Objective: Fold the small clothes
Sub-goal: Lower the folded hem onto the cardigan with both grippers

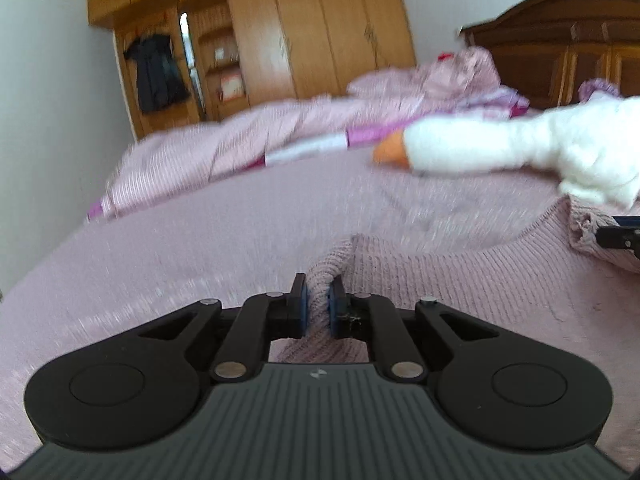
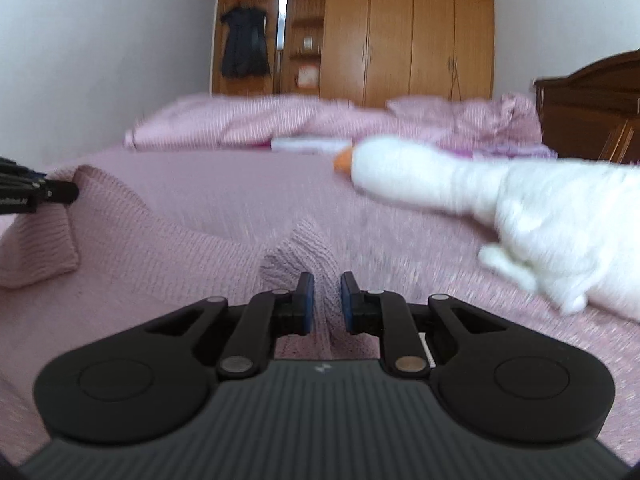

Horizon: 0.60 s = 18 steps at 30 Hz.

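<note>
A pink knitted sweater (image 1: 480, 280) lies on the bed, also seen as the sweater (image 2: 168, 248) in the right wrist view. My left gripper (image 1: 319, 284) is shut on a bunched fold of the knit, pinched between its blue pads. My right gripper (image 2: 327, 282) is shut on another raised corner of the same sweater, with cloth between its fingers. The right gripper's black tip (image 1: 618, 236) shows at the far right edge holding knit. The left gripper's tip (image 2: 48, 192) shows at the left edge, gripping the sweater's other corner. Both frames are motion-blurred.
A white plush goose (image 2: 500, 200) with an orange beak lies on the pink bedspread (image 2: 260, 188) to the right, goose (image 1: 520, 144) close to the sweater. A rumpled pink duvet (image 1: 240, 140) lies at the far side. Wooden wardrobes (image 2: 400, 32) and a dark headboard (image 1: 560, 48) stand behind.
</note>
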Each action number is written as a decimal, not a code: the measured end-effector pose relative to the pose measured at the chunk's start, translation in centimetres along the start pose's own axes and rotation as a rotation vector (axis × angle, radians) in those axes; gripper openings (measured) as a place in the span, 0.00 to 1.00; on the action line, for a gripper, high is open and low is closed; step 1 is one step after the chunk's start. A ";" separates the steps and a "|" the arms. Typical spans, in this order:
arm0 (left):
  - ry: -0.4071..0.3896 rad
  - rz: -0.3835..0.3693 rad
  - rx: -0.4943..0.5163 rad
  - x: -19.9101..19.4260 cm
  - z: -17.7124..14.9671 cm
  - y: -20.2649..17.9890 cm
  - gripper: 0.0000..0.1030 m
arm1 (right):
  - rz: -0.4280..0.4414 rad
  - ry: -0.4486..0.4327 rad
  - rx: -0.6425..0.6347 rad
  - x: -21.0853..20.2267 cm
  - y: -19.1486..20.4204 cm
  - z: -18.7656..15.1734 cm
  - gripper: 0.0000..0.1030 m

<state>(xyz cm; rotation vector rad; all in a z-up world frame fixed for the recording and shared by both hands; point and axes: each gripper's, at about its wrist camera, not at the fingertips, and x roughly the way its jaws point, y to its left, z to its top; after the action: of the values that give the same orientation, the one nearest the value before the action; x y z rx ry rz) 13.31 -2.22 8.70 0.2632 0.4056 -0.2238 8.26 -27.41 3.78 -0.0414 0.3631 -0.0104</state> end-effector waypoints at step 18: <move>0.128 -0.030 -0.102 1.2 -2.0 4.1 0.54 | -0.033 0.098 0.275 1.4 -3.9 -1.7 0.46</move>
<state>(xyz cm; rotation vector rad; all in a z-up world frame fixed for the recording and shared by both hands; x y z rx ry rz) 14.81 2.06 7.28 0.1720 0.5466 -0.2154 8.99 -31.44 1.87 0.2255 0.4559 -0.0946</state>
